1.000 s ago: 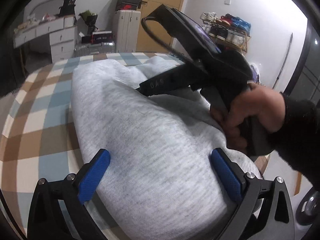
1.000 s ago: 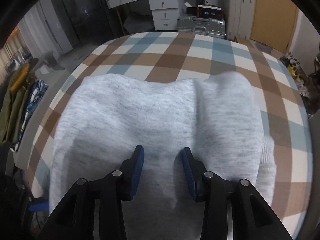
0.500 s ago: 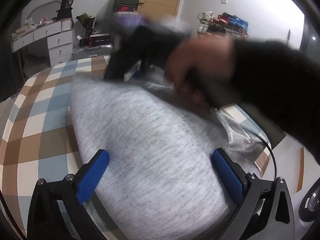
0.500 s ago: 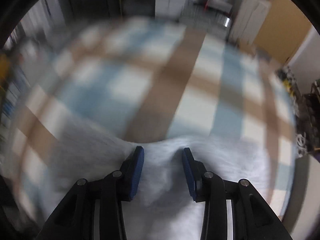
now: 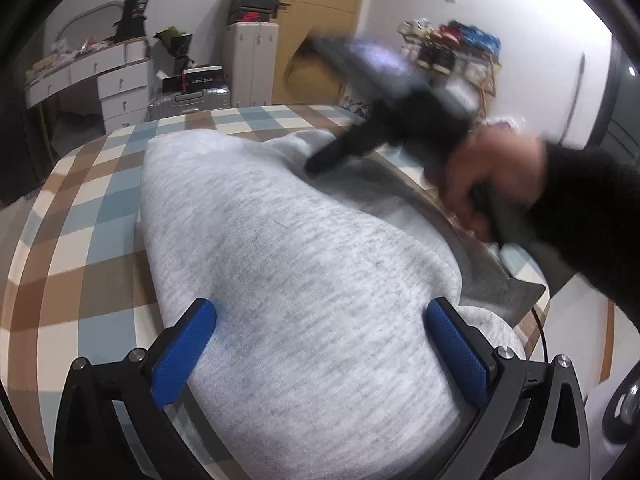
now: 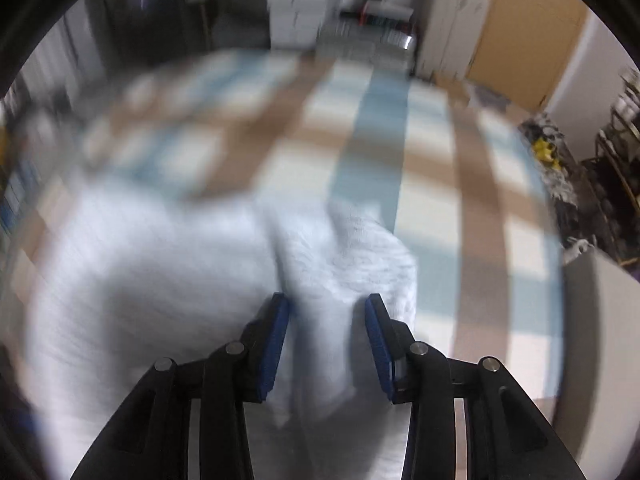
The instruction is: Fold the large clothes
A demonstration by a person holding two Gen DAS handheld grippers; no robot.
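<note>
Looking down my left gripper (image 5: pixel 320 354), I am seeing its two blue pads (image 5: pixel 185 350) standing wide apart, released, with the grey sweatshirt (image 5: pixel 304 280) lying beneath and between them but not pinched. The sweatshirt is lying spread across the checked bedcover (image 5: pixel 80 216), its long body running away from the camera toward the far edge of the bed. To the right in this view, a hand (image 5: pixel 492 178) in a dark sleeve (image 5: pixel 592 216) is gripping my right gripper (image 5: pixel 320 166), which is blurred and pointing down at the sweatshirt's far side.

Through the right wrist camera, I am seeing the right gripper (image 6: pixel 326 340) with its jaws partly closed around a raised fold of the sweatshirt (image 6: pixel 344 264); the picture is blurred, so I cannot tell whether the pads (image 6: pixel 274 344) are pressing on the cloth or merely flanking it.

Beyond the bed, white drawers (image 5: pixel 120 92) are standing shut against the wall, a silver suitcase (image 5: pixel 188 102) is standing shut on the floor, and stacked boxes (image 5: pixel 252 4) are sitting on a white cabinet (image 5: pixel 250 68); their contents are hidden.
</note>
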